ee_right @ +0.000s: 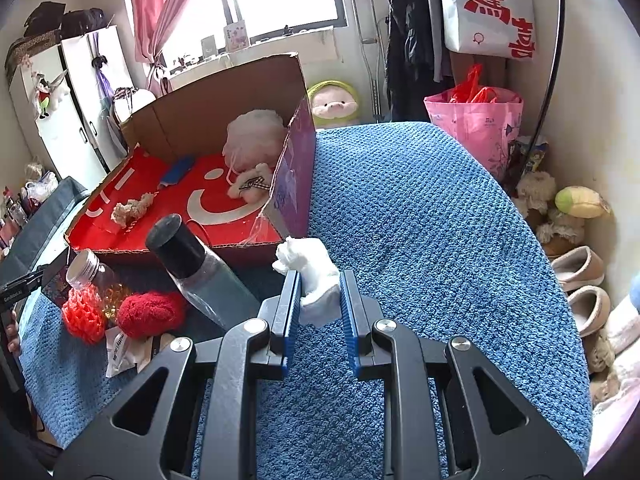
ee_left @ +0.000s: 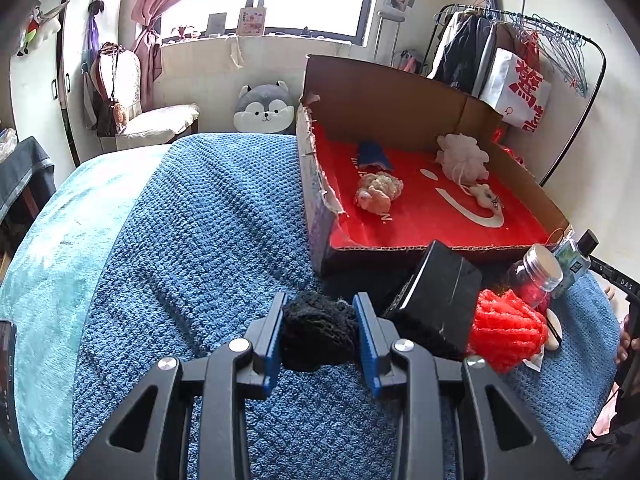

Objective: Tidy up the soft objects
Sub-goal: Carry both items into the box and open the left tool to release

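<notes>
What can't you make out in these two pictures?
- Left view: the black box hides the rest of the black mesh held in the left fingers.
- Right view: the clear bottle covers part of the jar.
- Left view: the frame edge cuts off a hand.

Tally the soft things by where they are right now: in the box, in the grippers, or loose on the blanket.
In the cardboard box: 4 (blue cloth, beige fluffy toy, white mesh pouf, small white plush)
In grippers: 2 (black knit in the left gripper, white cloth in the right gripper)
Loose on the blanket: 2 (red yarn ball, red mesh sleeve)
Total: 8
</notes>
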Motion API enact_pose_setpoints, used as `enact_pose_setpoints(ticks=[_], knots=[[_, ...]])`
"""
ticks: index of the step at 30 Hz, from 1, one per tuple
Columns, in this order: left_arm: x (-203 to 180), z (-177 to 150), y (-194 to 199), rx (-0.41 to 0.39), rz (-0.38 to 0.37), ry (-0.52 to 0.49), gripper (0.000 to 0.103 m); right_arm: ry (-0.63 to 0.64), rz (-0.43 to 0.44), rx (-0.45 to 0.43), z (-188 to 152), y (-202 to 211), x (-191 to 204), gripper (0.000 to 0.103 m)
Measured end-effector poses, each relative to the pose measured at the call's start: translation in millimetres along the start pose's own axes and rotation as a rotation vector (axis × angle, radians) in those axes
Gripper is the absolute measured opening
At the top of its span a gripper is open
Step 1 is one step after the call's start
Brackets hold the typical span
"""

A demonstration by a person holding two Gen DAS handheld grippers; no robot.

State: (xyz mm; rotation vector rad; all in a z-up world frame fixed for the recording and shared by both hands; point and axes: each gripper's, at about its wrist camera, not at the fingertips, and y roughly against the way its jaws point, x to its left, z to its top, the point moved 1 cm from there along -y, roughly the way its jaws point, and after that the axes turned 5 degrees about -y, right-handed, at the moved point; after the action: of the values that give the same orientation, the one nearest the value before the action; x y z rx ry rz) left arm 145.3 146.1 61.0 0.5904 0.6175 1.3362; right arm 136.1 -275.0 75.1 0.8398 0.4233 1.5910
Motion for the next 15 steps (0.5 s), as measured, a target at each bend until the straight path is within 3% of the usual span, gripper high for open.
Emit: enact_pose_setpoints(ticks=[15], knots=[[1,14,-1,-0.008,0.009,-0.023,0.035,0.026,-0.006,-0.019,18,-2,0,0.019]])
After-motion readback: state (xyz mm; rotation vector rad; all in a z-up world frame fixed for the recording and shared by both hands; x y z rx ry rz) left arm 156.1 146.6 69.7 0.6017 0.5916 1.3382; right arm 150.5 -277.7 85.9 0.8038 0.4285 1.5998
